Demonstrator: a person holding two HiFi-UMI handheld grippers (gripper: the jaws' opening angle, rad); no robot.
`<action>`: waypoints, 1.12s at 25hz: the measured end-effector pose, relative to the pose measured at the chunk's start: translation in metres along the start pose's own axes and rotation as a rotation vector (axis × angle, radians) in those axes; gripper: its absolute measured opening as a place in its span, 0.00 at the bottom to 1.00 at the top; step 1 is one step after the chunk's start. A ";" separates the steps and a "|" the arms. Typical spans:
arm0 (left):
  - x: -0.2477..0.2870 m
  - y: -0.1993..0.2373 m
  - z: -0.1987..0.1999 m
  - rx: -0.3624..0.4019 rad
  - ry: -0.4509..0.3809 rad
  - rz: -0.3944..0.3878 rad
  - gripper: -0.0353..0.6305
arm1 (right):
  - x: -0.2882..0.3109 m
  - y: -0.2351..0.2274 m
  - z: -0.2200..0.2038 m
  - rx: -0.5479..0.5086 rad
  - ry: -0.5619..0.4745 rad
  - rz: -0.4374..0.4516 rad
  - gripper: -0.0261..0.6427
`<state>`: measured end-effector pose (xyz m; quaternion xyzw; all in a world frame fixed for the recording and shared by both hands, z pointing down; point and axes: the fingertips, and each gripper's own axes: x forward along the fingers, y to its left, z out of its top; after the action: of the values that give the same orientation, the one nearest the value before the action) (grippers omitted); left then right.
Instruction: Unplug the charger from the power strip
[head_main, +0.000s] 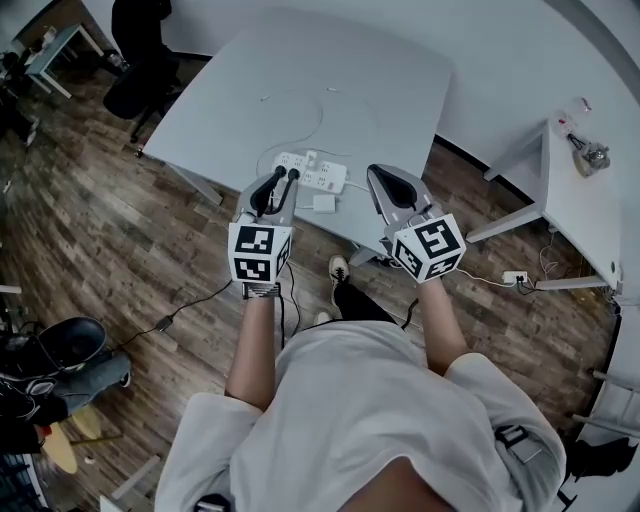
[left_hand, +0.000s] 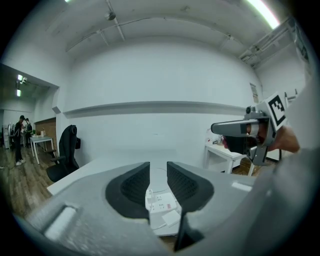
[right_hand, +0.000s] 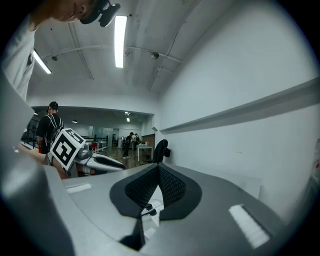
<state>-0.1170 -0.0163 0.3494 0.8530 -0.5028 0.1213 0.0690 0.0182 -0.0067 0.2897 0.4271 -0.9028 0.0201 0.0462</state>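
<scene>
A white tabletop (head_main: 380, 90) fills the upper centre of the head view. At its lower edge the left tool (head_main: 282, 174) hovers with jaws parted and empty, the right tool (head_main: 378, 175) pressed closed. Between them lies the power strip (head_main: 312, 172), charger (head_main: 311, 157) plugged in.

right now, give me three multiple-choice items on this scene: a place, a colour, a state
1. The white rectangular plastic power strip ahead of the claws lies on: A the white table; B a shelf; C a stool.
2. The office chair beyond the table is: A red; B black; C white.
3. The left claw is: A open, empty; B shut tight; C shut on a pen.
Answers: 1 A, it rests near the table's front edge; 2 B, seat and back look black; 3 A, a gap shows between its jaws.
</scene>
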 end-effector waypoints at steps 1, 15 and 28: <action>0.010 0.002 -0.005 -0.009 0.014 -0.006 0.21 | 0.008 -0.004 -0.007 0.003 0.015 0.007 0.04; 0.123 0.013 -0.078 -0.093 0.219 -0.043 0.25 | 0.093 -0.063 -0.099 0.071 0.152 0.067 0.04; 0.189 0.028 -0.155 -0.165 0.382 0.002 0.31 | 0.147 -0.089 -0.232 0.171 0.378 0.119 0.04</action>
<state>-0.0754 -0.1519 0.5506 0.8055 -0.4897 0.2394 0.2325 0.0098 -0.1587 0.5350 0.3639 -0.8968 0.1788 0.1769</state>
